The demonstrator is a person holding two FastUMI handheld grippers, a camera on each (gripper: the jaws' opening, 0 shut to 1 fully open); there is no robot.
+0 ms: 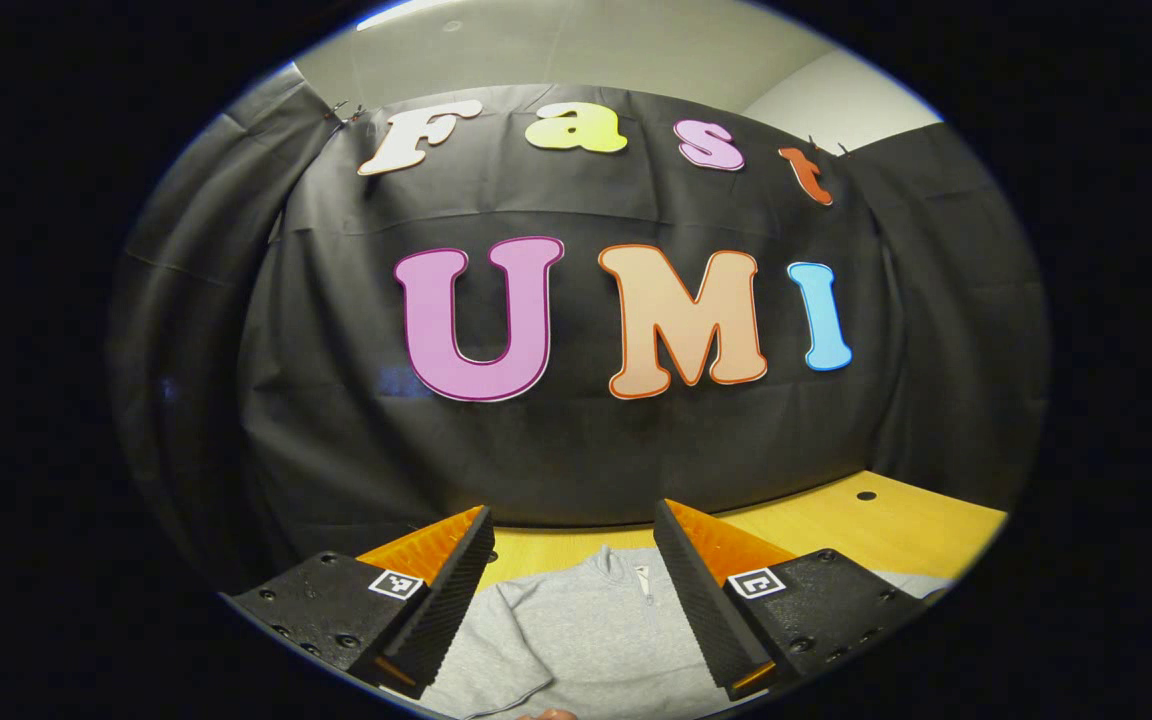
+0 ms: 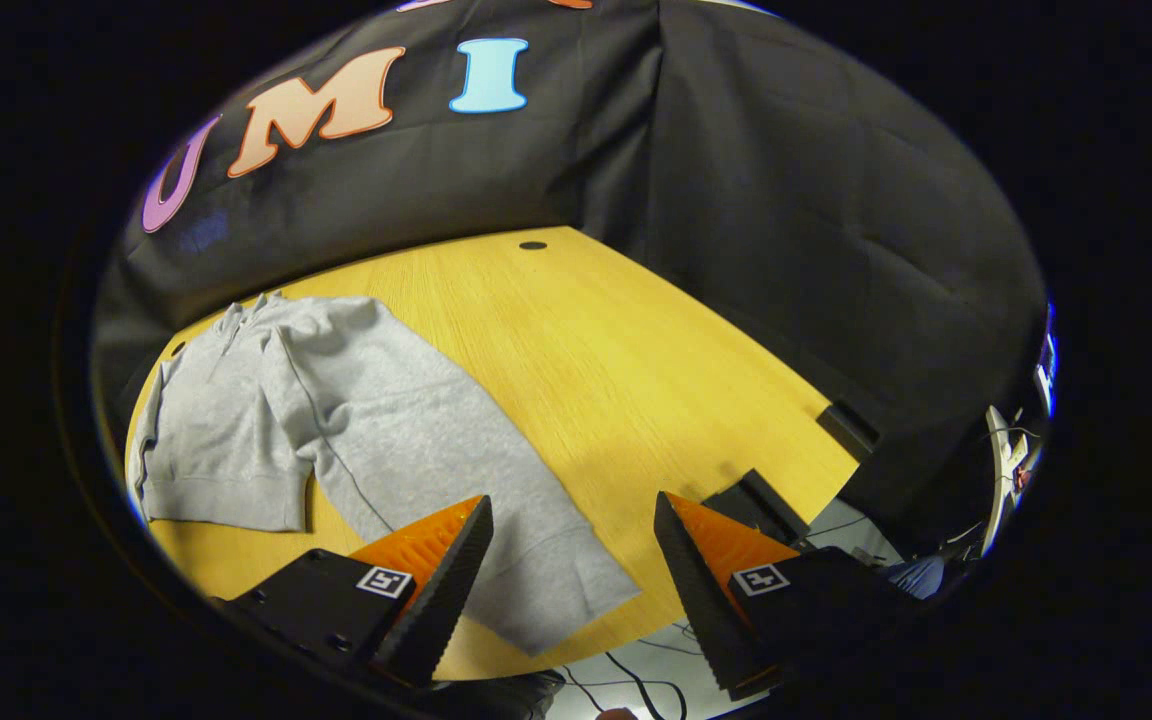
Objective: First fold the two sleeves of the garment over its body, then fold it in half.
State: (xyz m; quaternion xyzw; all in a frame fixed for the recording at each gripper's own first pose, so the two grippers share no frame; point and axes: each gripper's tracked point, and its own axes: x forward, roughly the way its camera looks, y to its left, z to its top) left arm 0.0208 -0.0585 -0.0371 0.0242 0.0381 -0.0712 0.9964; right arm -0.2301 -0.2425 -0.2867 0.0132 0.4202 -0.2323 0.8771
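Note:
A grey long-sleeved garment (image 2: 226, 430) lies flat on the yellow wooden table (image 2: 586, 360), collar toward the wall. One sleeve (image 2: 416, 450) stretches out from it toward the table's near edge. The cuff end lies under my right gripper (image 2: 568, 570), which is open and hovers above it, holding nothing. In the left gripper view, my left gripper (image 1: 571, 600) is open too. It is raised over the garment (image 1: 586, 630), whose collar shows between its fingers, and it points at the wall.
A small round hole (image 2: 533, 245) sits in the table near the back wall, also seen as the hole (image 1: 866, 496). Black blocks (image 2: 846, 425) stand at the table's right edge. Cables (image 2: 636, 670) lie on the floor below the near edge.

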